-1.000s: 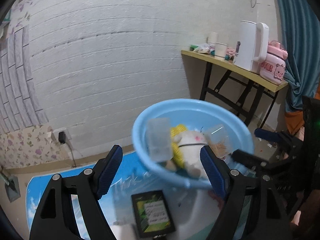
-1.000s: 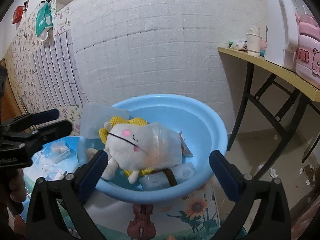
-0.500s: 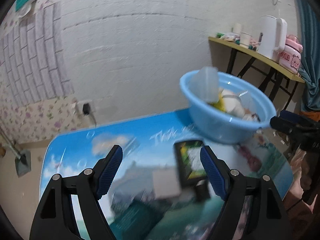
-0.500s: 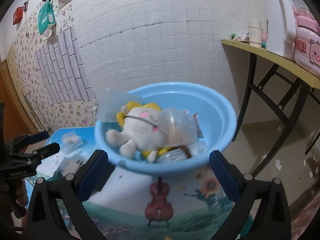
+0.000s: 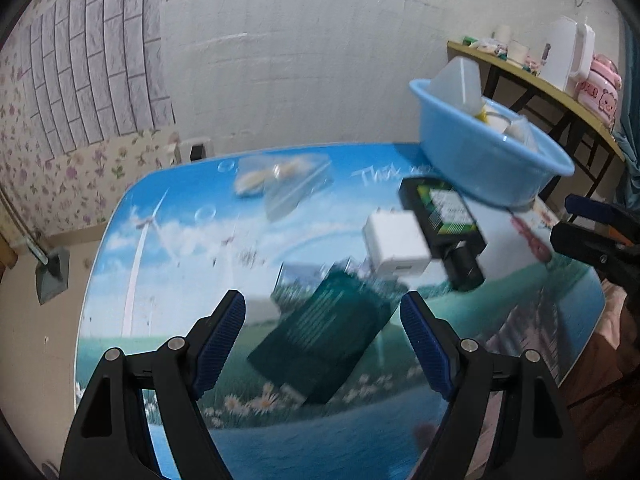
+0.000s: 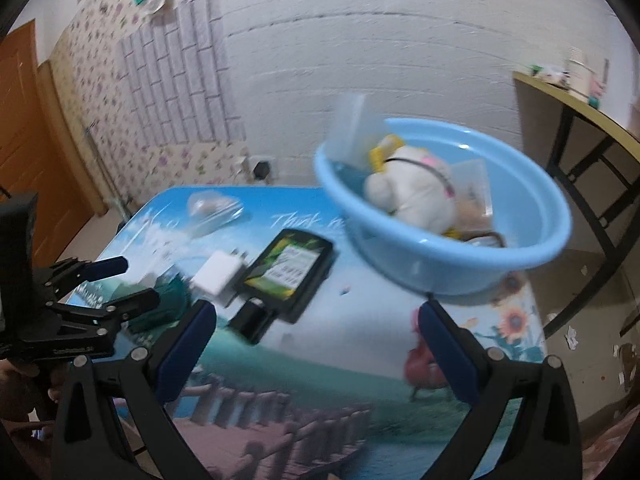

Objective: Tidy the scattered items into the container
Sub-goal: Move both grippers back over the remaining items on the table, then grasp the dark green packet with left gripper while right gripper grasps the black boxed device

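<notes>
Left gripper [image 5: 322, 336]: jaws spread wide, nothing between the pads. It hangs above a dark green packet [image 5: 320, 340], which lies flat on the printed table top [image 5: 160, 240] at lower centre of the left wrist view.

Right gripper [image 6: 316, 346]: jaws likewise wide apart and empty — only bare table top shows between the blue pads.

Just beyond the packet lies a white charger block [image 5: 394, 242], touching a black box with a green label [image 5: 444, 212] to its right. A small black block [image 5: 464, 264] sits at the near end of that box.

Further back, left of centre, lies a clear bag with pale contents [image 5: 276, 178].

Container — a light blue basin [image 6: 440, 256] stands at the far right corner of the table, upper right in both views. It holds a white plush toy [image 6: 416, 188] and clear bags; other contents are blurred.
</notes>
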Available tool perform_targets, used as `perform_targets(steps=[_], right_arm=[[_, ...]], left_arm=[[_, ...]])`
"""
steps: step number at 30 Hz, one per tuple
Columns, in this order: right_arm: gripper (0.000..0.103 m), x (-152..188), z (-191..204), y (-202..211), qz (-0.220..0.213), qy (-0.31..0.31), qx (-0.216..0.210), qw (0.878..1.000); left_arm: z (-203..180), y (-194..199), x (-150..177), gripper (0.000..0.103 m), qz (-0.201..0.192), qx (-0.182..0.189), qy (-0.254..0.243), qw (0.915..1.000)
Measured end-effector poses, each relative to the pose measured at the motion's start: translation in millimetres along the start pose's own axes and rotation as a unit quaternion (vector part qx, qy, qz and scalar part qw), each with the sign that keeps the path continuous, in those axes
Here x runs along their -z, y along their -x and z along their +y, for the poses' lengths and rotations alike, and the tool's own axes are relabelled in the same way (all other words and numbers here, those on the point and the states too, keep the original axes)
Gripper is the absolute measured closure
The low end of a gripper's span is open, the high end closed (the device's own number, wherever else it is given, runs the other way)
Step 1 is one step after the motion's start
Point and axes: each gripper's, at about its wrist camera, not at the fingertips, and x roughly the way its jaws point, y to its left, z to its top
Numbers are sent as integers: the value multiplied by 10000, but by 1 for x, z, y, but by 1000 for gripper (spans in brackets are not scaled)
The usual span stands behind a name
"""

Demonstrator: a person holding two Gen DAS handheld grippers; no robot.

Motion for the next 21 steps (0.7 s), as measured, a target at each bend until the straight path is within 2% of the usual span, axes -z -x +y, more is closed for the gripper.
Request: perform_targets(steps=[4,7,10,12,16,19,21], right_arm=[[1,0,9,-9,195,-4,-81,9998],[8,1,16,-20,400,31,-104,9991],[20,2,23,-32,613,9,-177,9980],[34,2,27,-41,765,-26,-245,9968],[43,4,35,-61,1093,-100,-267,9936],[55,4,40,-72,1239,-99,-293,9918],[67,4,43,-78,1310,-63,-202,9912]], left_arm=[[2,-5,9,23,160,-84,-108,9998],[4,-9,13,23,218,-69,-206,9995],[4,-13,15,23,291,-95,-321,9990],[5,-17,15,23,363,-74,-387,9986],[4,-20,12,23,352,-20,-440,9984],[4,-21,11,23,336,17,-441,9985],[2,-20,10,26,340,101,-505,9981]])
